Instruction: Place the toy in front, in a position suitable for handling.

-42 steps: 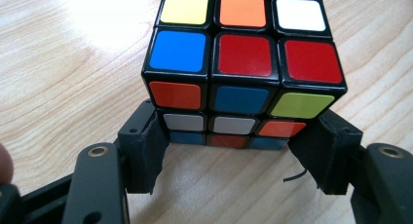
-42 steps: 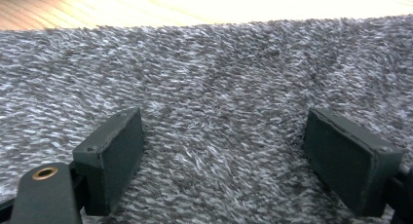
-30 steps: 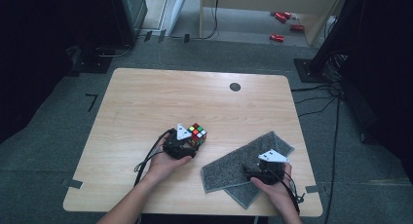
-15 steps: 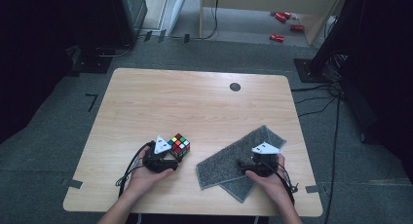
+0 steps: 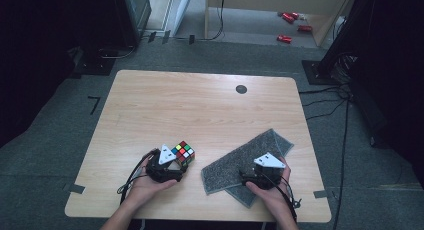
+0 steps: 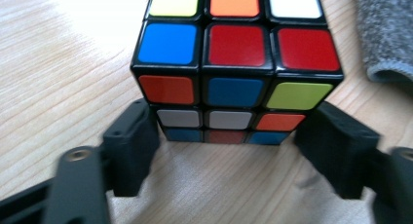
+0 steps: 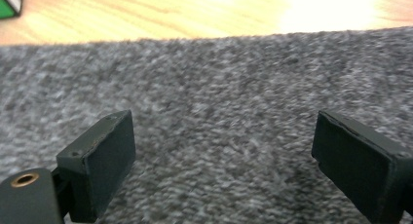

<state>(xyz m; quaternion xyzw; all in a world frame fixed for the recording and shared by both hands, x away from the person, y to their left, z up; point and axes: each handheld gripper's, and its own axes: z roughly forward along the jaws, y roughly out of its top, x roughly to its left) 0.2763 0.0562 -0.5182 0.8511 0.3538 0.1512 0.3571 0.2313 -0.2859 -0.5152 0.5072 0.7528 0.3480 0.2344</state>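
Observation:
A scrambled colour cube [image 5: 183, 153] rests on the wooden table [image 5: 200, 105] near its front left. My left gripper [image 5: 174, 164] lies just behind it. In the left gripper view the cube [image 6: 234, 63] has its near lower edge between the jaws, and the left gripper [image 6: 226, 156] has just been opening; its pads stand slightly off the cube's sides. A grey cloth [image 5: 247, 162] lies folded at the front right. My right gripper [image 5: 248, 178] rests on its near part. In the right gripper view the right gripper [image 7: 219, 160] has just been opening wide over the cloth [image 7: 219, 87], with nothing pinched.
A small dark round mark [image 5: 241, 89] sits near the table's far edge. The cloth's edge [image 6: 389, 34] lies close to the cube's right. A corner of the cube [image 7: 9, 2] shows beyond the cloth. Cables trail from both grippers over the front edge.
The left hand has brought the cube left and toward the front edge, then its jaws have spread. The right hand and the cloth have shifted slightly left.

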